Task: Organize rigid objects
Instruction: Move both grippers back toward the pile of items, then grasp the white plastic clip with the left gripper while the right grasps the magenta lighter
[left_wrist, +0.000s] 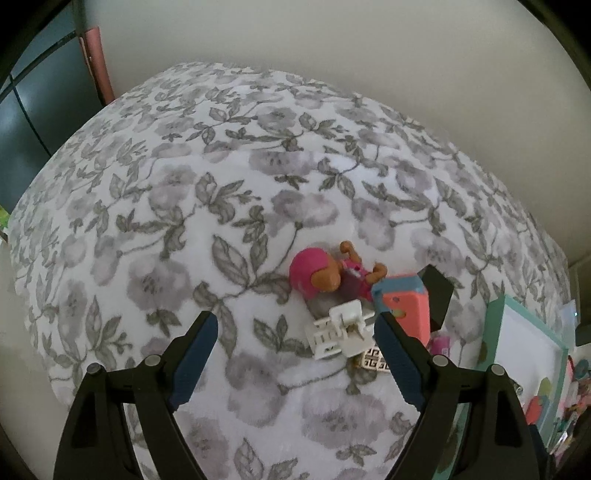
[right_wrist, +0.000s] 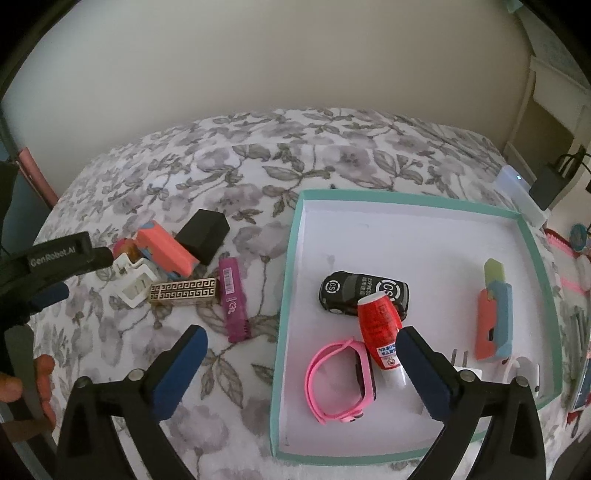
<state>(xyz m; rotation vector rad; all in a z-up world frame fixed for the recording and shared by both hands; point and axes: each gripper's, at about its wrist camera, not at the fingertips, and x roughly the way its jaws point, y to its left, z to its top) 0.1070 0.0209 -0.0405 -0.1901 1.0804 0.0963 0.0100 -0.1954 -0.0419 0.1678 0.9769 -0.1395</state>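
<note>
A teal-rimmed white tray (right_wrist: 291, 266) lies on the floral bedspread; it also shows in the left wrist view (left_wrist: 496, 332). In it lie a black toy car (right_wrist: 354, 290), a red glue bottle (right_wrist: 380, 332), a pink watch (right_wrist: 332, 380) and a coral-and-blue box (right_wrist: 495, 325). Left of the tray lie a purple lighter (right_wrist: 233, 299), a gold patterned bar (right_wrist: 183, 292), a white plastic piece (right_wrist: 133, 280), a coral box (right_wrist: 166, 251) and a black box (right_wrist: 205, 234). A pink-haired doll (left_wrist: 325, 275) lies beside the white piece (left_wrist: 340, 332). My left gripper (left_wrist: 295, 332) is open above the bedspread. My right gripper (right_wrist: 303, 350) is open over the tray's left rim.
A wall runs behind the bed. A dark cabinet (left_wrist: 33, 110) stands at far left. A white device (right_wrist: 517, 192) and black charger (right_wrist: 550, 184) sit at the bed's right edge, with assorted small items (right_wrist: 580, 243) beyond the tray.
</note>
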